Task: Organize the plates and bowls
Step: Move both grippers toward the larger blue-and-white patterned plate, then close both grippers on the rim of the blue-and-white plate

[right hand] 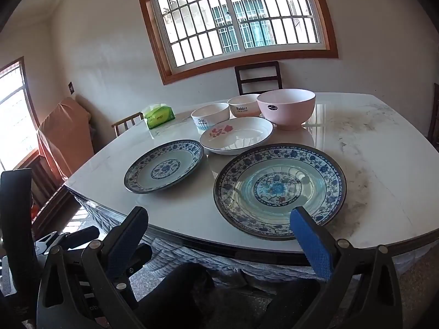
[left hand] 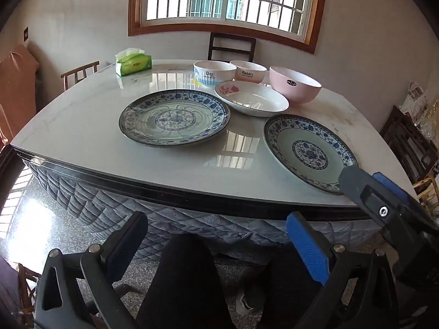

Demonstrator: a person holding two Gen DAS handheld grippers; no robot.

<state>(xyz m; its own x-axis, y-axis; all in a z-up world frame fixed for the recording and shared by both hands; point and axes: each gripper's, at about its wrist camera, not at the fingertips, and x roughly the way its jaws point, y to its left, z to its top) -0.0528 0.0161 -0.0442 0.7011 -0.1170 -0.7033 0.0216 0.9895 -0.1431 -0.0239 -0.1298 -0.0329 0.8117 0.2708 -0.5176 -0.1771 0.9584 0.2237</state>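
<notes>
On the table (left hand: 82, 137) lie two blue-and-white plates, one at the left (left hand: 174, 118) and one at the right (left hand: 310, 153). Behind them sit a white plate with pink flowers (left hand: 251, 100), a "Dog" bowl (left hand: 214, 72), a "Rabbit" bowl (left hand: 248, 71) and a pink bowl (left hand: 295, 83). My left gripper (left hand: 219, 233) is open and empty, short of the table's near edge. The right wrist view shows the left plate (right hand: 164, 166), the right plate (right hand: 279, 189), the white plate (right hand: 236, 135) and the bowls behind. My right gripper (right hand: 219, 233) (left hand: 376, 183) is open and empty at the right plate's near rim.
A green tissue pack (left hand: 133, 61) stands at the table's far left. Wooden chairs stand behind the table (left hand: 231, 46) and at its left (left hand: 79, 72). A quilted cover (left hand: 109, 208) hangs under the tabletop. A person's dark-clad legs (left hand: 186, 279) are below the grippers.
</notes>
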